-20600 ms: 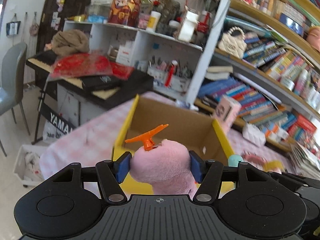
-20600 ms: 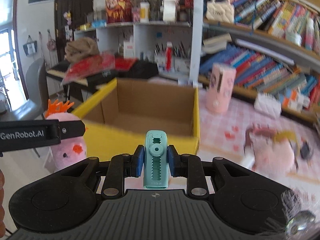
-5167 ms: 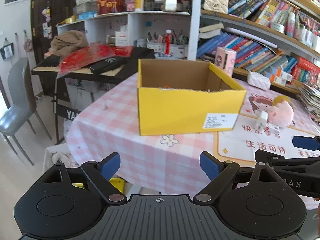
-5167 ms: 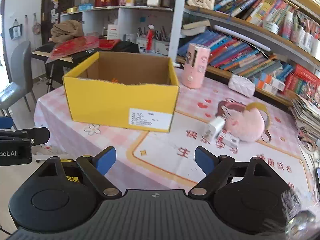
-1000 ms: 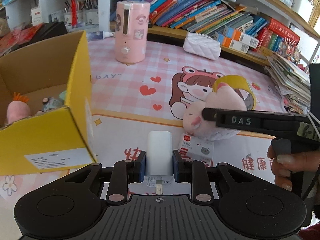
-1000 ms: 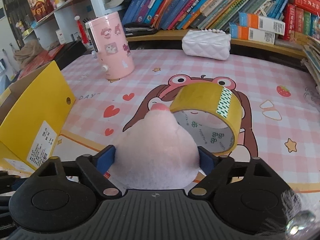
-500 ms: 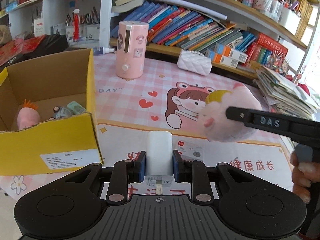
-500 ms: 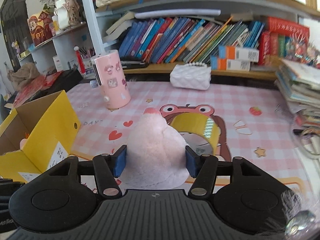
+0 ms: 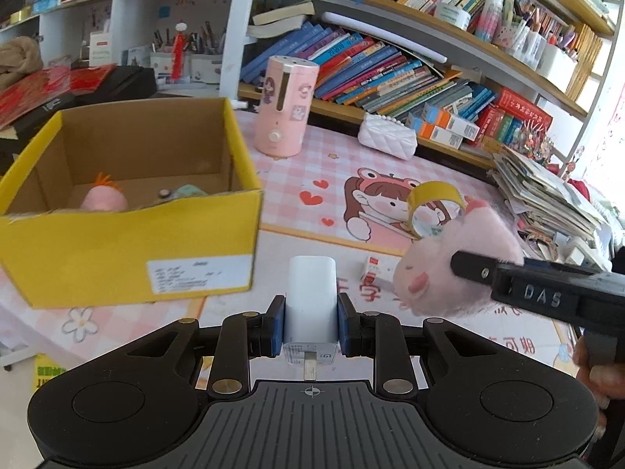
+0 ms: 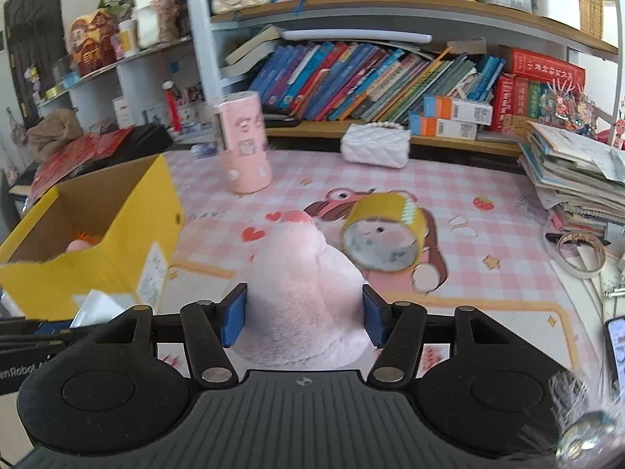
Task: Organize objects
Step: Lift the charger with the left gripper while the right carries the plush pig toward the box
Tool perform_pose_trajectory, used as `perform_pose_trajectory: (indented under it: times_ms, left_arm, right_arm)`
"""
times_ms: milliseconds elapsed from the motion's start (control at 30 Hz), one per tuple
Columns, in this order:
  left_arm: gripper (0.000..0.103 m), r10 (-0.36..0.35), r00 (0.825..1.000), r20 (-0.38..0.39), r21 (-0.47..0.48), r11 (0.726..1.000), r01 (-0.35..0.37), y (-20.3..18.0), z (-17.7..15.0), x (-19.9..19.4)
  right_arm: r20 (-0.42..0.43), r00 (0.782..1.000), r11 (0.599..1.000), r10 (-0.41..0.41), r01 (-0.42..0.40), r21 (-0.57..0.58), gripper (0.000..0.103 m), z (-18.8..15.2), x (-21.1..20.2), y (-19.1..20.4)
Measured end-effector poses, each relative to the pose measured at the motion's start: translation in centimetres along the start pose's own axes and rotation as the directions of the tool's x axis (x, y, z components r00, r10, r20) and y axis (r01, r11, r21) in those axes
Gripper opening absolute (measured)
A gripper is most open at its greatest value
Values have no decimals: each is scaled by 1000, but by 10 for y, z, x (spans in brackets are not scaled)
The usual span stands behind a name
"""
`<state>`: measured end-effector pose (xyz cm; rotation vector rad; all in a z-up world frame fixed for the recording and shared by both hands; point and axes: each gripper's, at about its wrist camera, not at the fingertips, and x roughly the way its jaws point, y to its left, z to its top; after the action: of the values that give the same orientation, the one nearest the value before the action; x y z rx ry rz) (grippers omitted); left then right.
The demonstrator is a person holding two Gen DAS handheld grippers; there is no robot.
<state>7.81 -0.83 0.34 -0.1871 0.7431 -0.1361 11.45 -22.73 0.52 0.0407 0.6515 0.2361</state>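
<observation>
My left gripper (image 9: 311, 322) is shut on a white charger block (image 9: 311, 297), held above the table in front of the yellow box (image 9: 129, 250). The box holds a pink plush with orange tuft (image 9: 103, 197) and a teal clip (image 9: 187, 191). My right gripper (image 10: 304, 318) is shut on a pink plush toy (image 10: 302, 293), lifted off the table; it also shows at the right of the left wrist view (image 9: 449, 269). The box sits to the left in the right wrist view (image 10: 117, 242).
A yellow tape roll (image 10: 384, 234) stands on the mat. A small white-and-red packet (image 9: 371, 267) lies on the table. A pink cylinder (image 9: 283, 117) and a white quilted purse (image 10: 375, 144) stand near the bookshelf. Stacked papers (image 10: 578, 183) lie at right.
Both grippers have risen and drawn back from the table with their objects. The pink plush has come away from the tape roll, and the yellow box is nearer in both views.
</observation>
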Motion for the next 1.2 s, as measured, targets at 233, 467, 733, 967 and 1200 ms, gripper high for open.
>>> perform_pose_trajectory:
  times_ms: [233,467,733,967,1200]
  left_arm:
    - [25,12,1000,2,-21,1000,-12,26,-16,-29]
    - [25,27,1000,14,-46,999,-27,53,-28,-55]
    - [25,49,998,26,-75,996,-47,80,-41,-78]
    - [25,63,997,37,-84,995,-60,98,-47,-93]
    - [25,79,996,48,-91,993,-74,113,-54,-107]
  right_arm:
    - [-44,998,999,37,-39,-38,57,-21,-18,43]
    - [-81,994,995,72,-78,-62,57,-36,-28,78]
    - [-106,988,988,114,-124,-93,57,-50,-35,115]
    - [-115,983,981,142,-156,-118,57,-59,-39,142]
    - [-119,980,976,162,-177,-130,57,-64,-41,163]
